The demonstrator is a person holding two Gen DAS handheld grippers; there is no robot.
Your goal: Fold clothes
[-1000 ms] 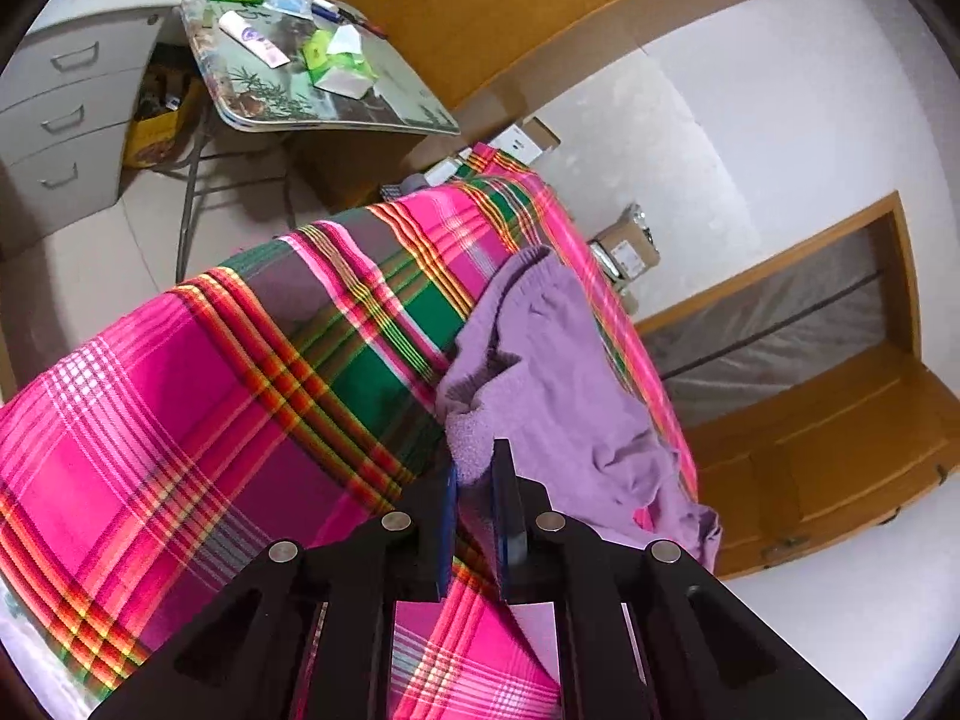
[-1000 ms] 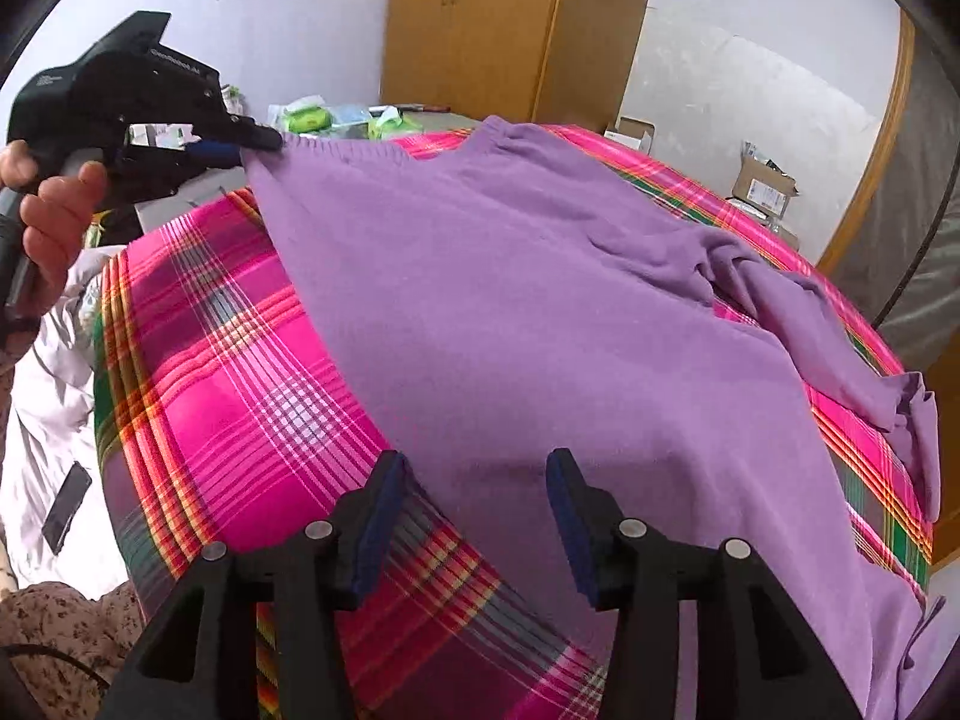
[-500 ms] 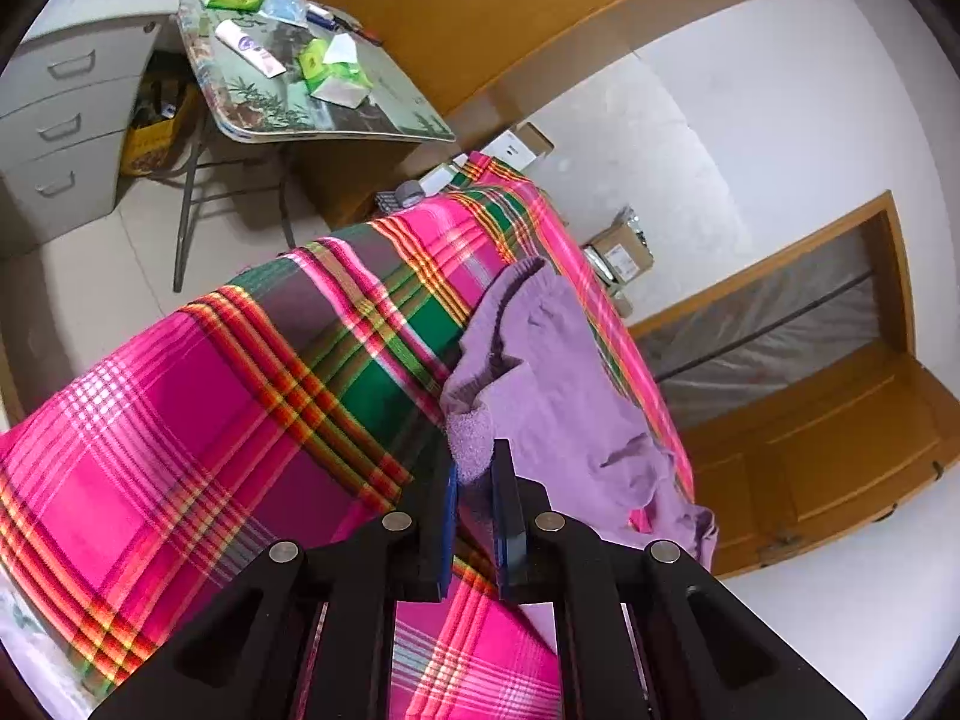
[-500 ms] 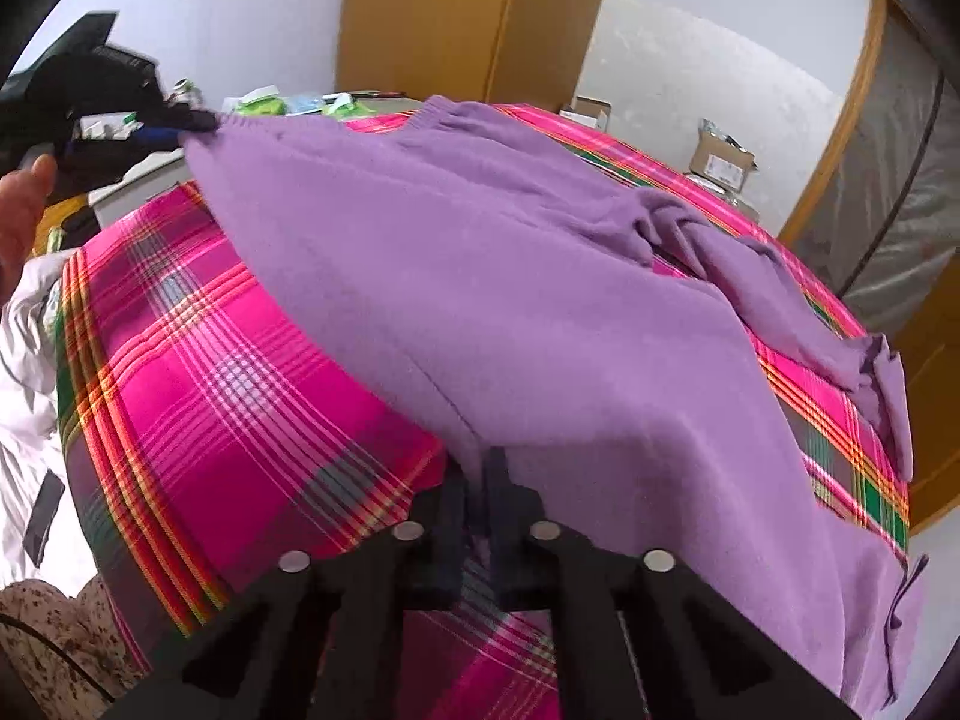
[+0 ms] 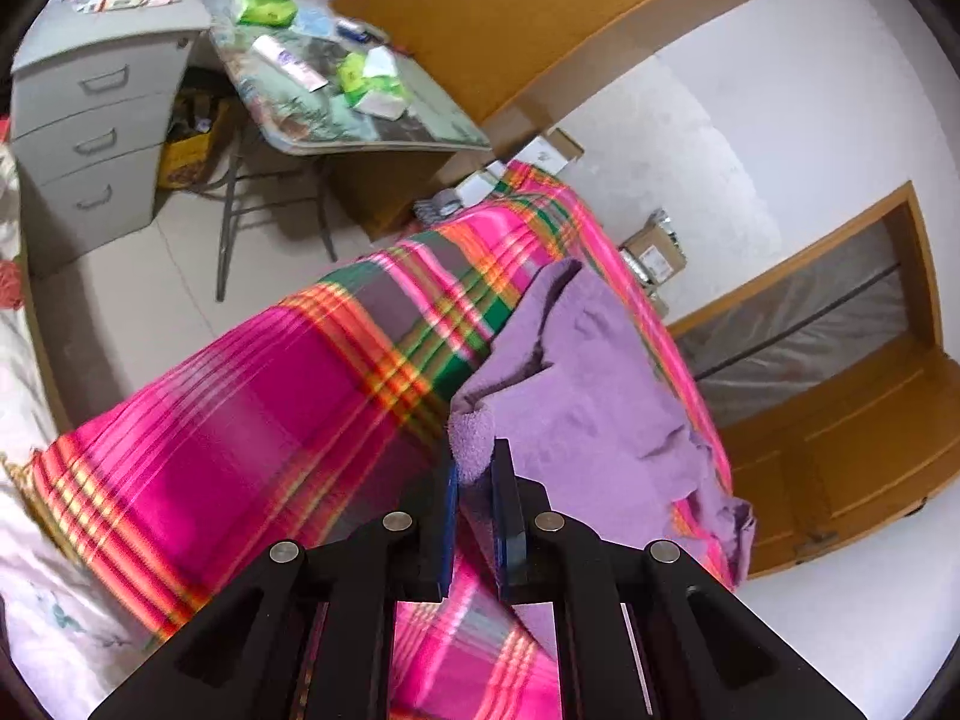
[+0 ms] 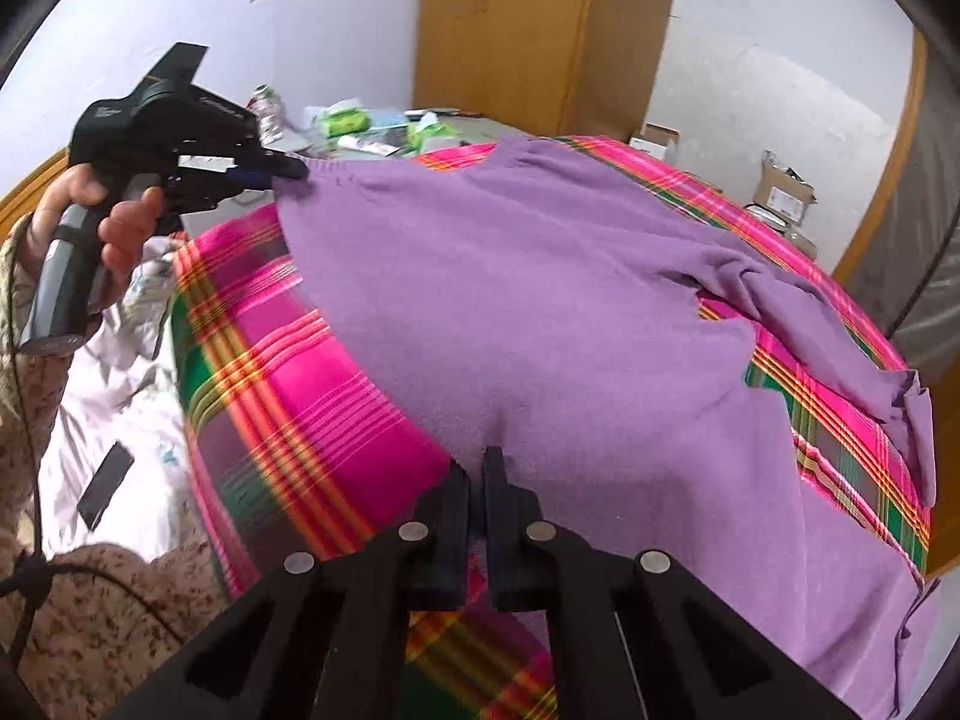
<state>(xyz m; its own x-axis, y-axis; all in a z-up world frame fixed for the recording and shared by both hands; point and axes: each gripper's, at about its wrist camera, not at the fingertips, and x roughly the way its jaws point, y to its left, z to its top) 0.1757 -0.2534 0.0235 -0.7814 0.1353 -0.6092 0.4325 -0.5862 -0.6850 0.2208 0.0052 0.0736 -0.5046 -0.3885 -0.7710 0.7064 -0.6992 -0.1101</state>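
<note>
We hold a purple sweater (image 6: 540, 300) by two edges over a pink plaid bedspread (image 6: 288, 360).

The sweater lies spread across the bedspread, one sleeve (image 6: 840, 336) trailing to the far right. Our right gripper (image 6: 477, 474) has its jaws pinched tight on the near hem. Our left gripper (image 5: 474, 474), seen at the far left in the right wrist view, grips the ribbed corner (image 5: 471, 438) between narrow jaws. Behind stand a wooden wardrobe (image 6: 540, 30) and a cluttered table (image 5: 336, 96).
</note>
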